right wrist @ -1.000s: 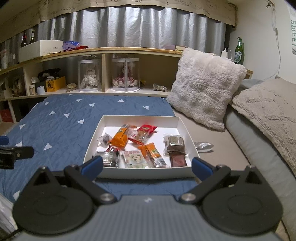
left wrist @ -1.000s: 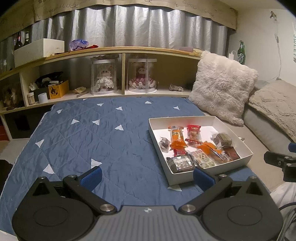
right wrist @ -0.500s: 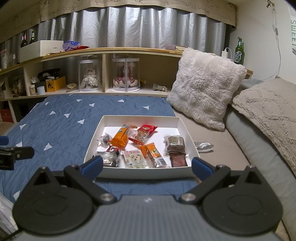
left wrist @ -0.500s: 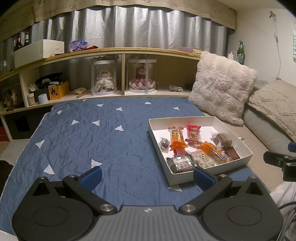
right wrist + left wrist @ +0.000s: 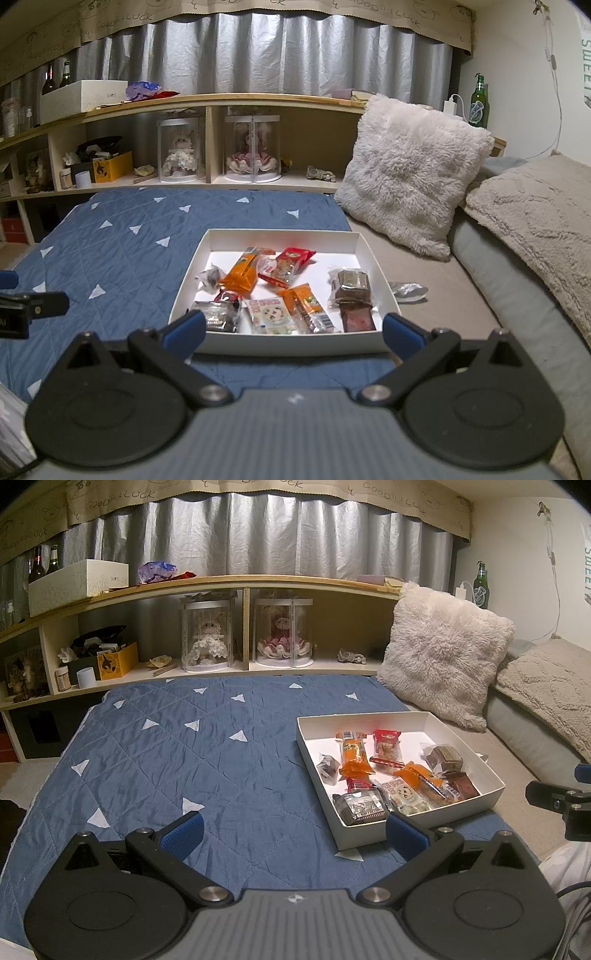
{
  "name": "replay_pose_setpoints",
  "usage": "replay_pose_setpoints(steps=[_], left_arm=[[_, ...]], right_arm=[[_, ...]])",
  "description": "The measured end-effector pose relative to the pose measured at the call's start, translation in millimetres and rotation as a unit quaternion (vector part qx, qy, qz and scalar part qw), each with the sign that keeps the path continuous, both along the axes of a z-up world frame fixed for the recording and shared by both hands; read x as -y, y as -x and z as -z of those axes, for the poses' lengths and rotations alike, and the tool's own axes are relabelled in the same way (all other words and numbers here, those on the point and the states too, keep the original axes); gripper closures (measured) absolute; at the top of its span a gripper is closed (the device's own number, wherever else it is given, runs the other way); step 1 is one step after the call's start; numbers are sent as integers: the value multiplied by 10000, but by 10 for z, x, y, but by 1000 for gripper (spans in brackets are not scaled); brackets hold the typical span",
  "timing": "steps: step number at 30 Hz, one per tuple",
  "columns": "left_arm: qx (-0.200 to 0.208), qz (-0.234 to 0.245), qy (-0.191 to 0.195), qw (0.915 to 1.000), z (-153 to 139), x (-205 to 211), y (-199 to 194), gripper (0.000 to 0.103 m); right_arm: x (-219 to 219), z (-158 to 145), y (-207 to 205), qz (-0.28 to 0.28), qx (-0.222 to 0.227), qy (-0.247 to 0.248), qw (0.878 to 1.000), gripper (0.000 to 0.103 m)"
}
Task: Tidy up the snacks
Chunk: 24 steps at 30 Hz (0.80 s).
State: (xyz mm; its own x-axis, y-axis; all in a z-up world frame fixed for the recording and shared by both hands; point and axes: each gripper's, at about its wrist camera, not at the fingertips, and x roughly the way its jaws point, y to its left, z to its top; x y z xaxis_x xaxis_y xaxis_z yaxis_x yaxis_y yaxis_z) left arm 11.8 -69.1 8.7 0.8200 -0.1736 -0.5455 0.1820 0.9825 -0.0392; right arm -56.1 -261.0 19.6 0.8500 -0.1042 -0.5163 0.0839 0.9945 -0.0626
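- Right gripper (image 5: 293,330) gapes wide, empty; left gripper (image 5: 293,829) likewise.
- Snacks (image 5: 280,291) lie jumbled in the white box (image 5: 280,233), just ahead of the right fingers.
- Risk: overlapping crinkly wrappers may slip, or two get pinched together.

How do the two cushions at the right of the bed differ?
The white cushion has long shaggy fur and stands nearly upright, propped on one edge. The beige cushion has short, curly pile and lies back at a slant. The white cushion sits closer to the wooden shelf; the beige cushion is further right, nearer the wall. Both are pale, soft and roughly square, and both lie beyond the snack box.
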Motion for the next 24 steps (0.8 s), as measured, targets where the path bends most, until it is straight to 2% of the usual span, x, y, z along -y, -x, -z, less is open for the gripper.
replay_pose_setpoints(steps=[24], left_arm=[[32, -6, -53, 10000, -25, -26, 6, 0]], right_arm=[[-21, 8, -1, 1, -1, -9, 10000, 0]])
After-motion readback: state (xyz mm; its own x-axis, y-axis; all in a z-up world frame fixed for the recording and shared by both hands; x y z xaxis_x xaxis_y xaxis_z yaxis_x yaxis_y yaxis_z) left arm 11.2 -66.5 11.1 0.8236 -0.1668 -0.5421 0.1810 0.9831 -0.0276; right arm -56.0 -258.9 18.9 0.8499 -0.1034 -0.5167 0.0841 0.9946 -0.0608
